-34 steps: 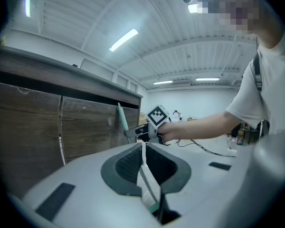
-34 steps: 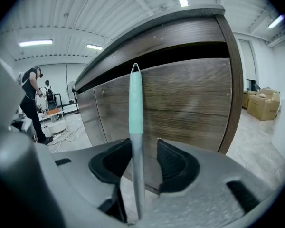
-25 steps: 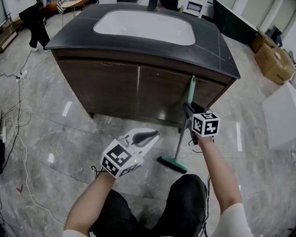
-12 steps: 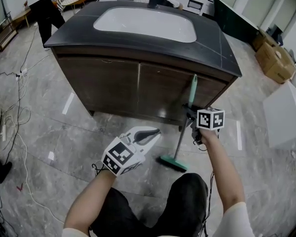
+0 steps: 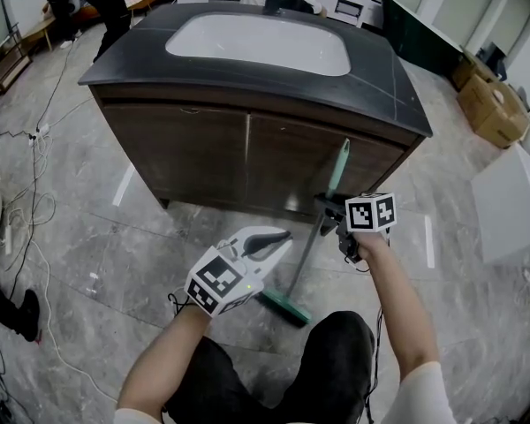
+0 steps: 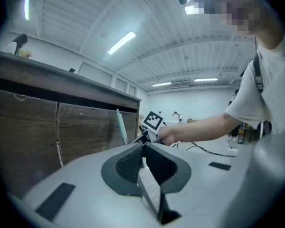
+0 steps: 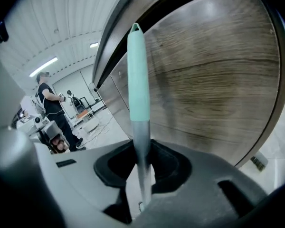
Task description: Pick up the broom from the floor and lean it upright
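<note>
The broom [image 5: 311,241] has a grey shaft, a mint-green grip and a green head [image 5: 283,307] down on the floor by my knee. It slants up to the right, its grip end [image 5: 338,166] against the dark wooden cabinet [image 5: 203,157]. My right gripper [image 5: 329,207] has the shaft between its jaws, which are closing on it. In the right gripper view the shaft [image 7: 141,141] runs between the pads of the right gripper [image 7: 142,163], with the green grip [image 7: 138,80] above. My left gripper [image 5: 278,235] hovers left of the broom, shut and holding nothing; the left gripper view shows its tips [image 6: 143,146] together.
The cabinet carries a dark counter with a white basin [image 5: 261,47]. Cardboard boxes [image 5: 490,109] and a white block [image 5: 512,206] stand to the right. Cables [image 5: 31,210] trail over the marble floor at left. People stand at the far back left.
The broom's head has slid left across the floor, so the shaft leans more. My right gripper has turned and dropped a little with the shaft. The left gripper has stayed put.
</note>
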The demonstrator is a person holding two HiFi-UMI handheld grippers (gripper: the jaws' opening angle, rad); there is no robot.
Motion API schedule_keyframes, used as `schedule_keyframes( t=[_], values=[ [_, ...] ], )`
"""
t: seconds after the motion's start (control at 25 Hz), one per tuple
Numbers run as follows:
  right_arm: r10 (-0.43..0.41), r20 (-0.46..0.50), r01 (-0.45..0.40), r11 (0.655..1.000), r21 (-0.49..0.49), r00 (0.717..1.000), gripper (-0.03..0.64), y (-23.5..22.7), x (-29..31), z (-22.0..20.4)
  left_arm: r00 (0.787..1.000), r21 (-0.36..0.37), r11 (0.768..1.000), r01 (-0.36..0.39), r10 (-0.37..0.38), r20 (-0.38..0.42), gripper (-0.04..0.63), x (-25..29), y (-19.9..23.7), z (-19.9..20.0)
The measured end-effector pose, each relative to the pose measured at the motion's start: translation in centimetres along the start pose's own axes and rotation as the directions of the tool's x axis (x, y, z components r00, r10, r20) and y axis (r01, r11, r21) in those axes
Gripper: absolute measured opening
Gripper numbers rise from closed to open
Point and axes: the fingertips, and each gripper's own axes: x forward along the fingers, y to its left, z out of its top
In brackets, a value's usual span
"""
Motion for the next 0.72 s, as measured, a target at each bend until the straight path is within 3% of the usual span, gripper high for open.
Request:
schedule_keyframes(
  t=[0.24, 0.32, 0.72],
  values=[
    [-0.053, 0.028, 0.054, 0.998, -0.035, 0.998, 0.085, -0.5, 1.0, 0.5, 1.000, 0.025, 1.000, -0.011, 0.011, 0.004, 0.012, -0.1, 0.0, 0.2],
    [-0.073, 0.027, 0.074, 0.997, -0.037, 0.997, 0.131, -1.0, 1.0, 0.3, 1.000, 0.023, 1.000, -0.016, 0.016, -0.003, 0.012, -0.2, 0.2, -0.1],
    [-0.100, 0.095, 0.106, 0.993, -0.058, 0.990, 0.189, -1.9, -0.3, 1.6, 1.000, 0.000, 1.000, -0.015, 0.015, -0.021, 0.012, 0.1, 0.7, -0.7]
  ],
)
